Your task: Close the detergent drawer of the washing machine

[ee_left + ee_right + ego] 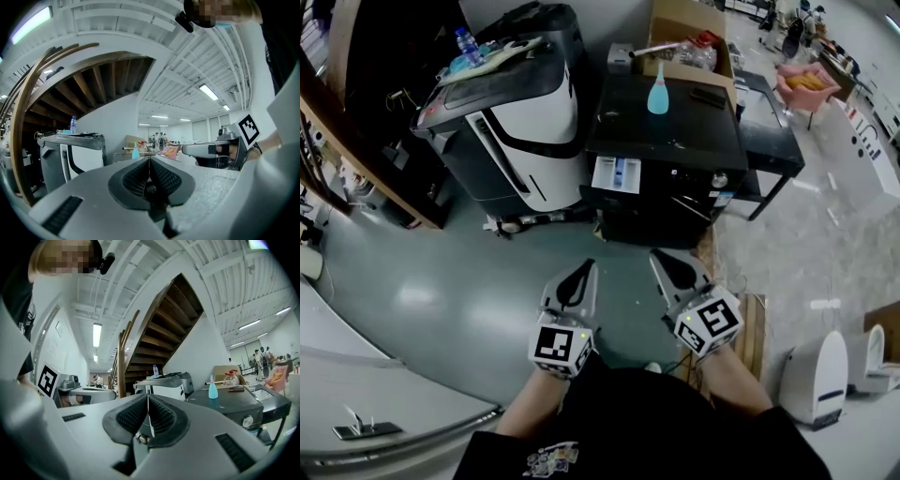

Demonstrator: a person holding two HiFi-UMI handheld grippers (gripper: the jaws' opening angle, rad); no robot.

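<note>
Jaws pressed together on left gripper (585, 267), right gripper (660, 257), detergent drawer (616, 175) pulled out, bottle (658, 91) atop washer (684, 141)

A turquoise bottle (658, 92) stands upright just before a cardboard box (686, 17).

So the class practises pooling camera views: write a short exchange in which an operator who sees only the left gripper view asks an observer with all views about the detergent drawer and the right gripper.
Operator: The left gripper hides the front of the washing machine from me. Is the detergent drawer open?
Observer: Yes. The head view shows it pulled out at the left end of the machine's front.
Operator: I see the right gripper only side-on. Is it holding anything?
Observer: No. Its own view shows the jaws together with nothing between them.
</note>
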